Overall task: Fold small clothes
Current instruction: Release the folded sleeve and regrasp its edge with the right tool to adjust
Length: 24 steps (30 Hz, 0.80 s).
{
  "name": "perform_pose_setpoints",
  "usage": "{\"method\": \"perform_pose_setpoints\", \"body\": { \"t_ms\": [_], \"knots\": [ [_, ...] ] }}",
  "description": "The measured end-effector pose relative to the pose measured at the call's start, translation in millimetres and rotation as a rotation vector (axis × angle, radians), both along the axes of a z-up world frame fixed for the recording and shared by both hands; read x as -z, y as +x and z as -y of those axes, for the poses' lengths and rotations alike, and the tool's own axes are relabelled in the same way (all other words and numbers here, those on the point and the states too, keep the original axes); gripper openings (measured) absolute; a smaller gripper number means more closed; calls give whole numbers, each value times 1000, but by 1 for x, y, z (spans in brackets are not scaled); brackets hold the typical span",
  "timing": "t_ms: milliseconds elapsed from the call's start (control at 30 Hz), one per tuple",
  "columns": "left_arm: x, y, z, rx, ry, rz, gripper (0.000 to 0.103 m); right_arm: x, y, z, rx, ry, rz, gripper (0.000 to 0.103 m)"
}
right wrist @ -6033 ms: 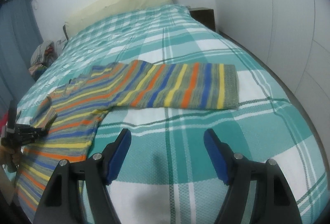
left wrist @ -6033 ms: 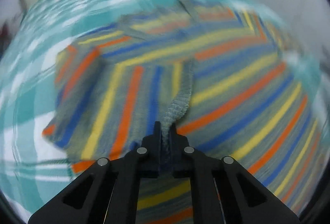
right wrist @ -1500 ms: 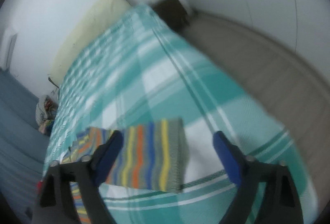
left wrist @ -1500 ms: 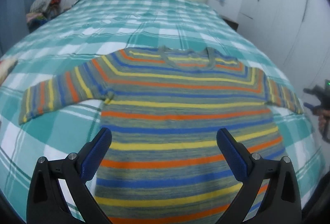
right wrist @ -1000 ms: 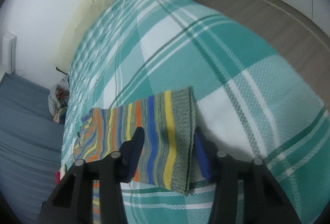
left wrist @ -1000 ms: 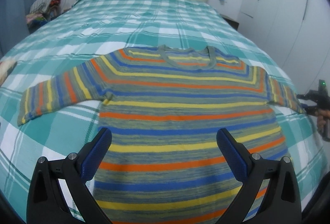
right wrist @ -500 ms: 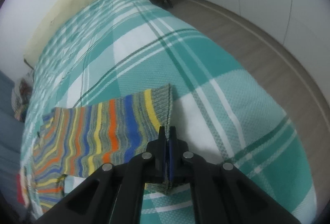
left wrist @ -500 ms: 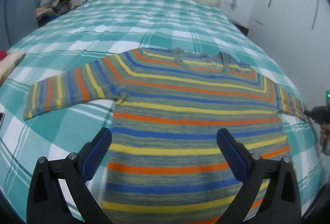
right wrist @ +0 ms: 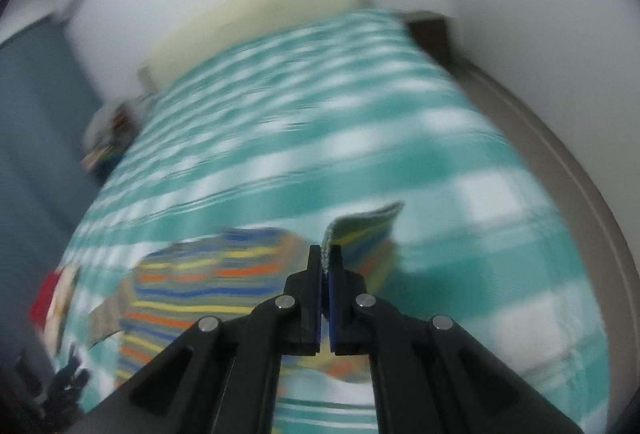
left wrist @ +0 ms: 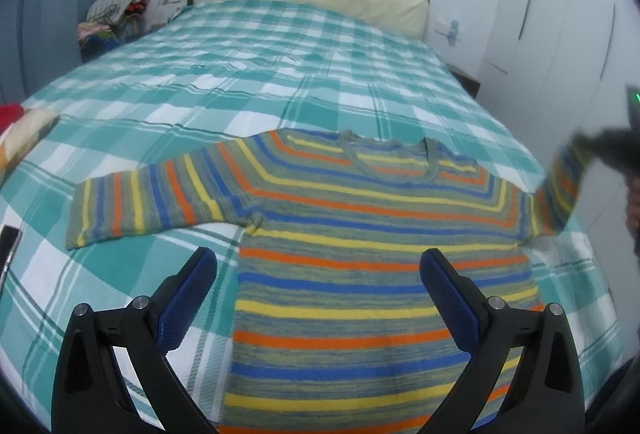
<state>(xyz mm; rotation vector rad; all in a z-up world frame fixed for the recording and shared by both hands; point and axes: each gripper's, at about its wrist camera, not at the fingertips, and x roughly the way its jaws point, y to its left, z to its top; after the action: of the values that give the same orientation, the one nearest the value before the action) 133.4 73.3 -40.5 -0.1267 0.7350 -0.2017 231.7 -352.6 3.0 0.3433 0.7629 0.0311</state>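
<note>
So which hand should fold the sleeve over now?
The right. Its tool is already shut on the sleeve cuff and has it lifted, while the left tool hangs open over the sweater, holding nothing.

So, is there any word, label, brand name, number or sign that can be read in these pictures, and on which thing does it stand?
No readable text in either view.
Striped knitted sweater: no label or print shows.
Teal and white checked bedcover: pattern only.
White wall fitting with a blue spot: too small to read.
Small green light at the right edge: a light, not a character.
Right wrist view: too blurred to read anything.
</note>
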Motion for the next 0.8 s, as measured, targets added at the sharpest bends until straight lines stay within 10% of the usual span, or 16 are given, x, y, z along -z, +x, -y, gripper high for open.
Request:
{"method": "perform_pose_setpoints", "body": {
  "t_ms": [367, 467, 600, 800],
  "knots": [
    [2, 13, -30, -81, -89, -31, 102, 78, 97, -180, -330, 112, -177, 14],
    [0, 16, -35, -97, -103, -30, 102, 107, 101, -180, -356, 267, -214, 48],
    [2, 18, -39, -97, -137, -52, 102, 117, 96, -159, -352, 379, -199, 48],
    [6, 17, -32, -68, -134, -84, 102, 155, 67, -101, -261, 272, -324, 50]
  ]
}}
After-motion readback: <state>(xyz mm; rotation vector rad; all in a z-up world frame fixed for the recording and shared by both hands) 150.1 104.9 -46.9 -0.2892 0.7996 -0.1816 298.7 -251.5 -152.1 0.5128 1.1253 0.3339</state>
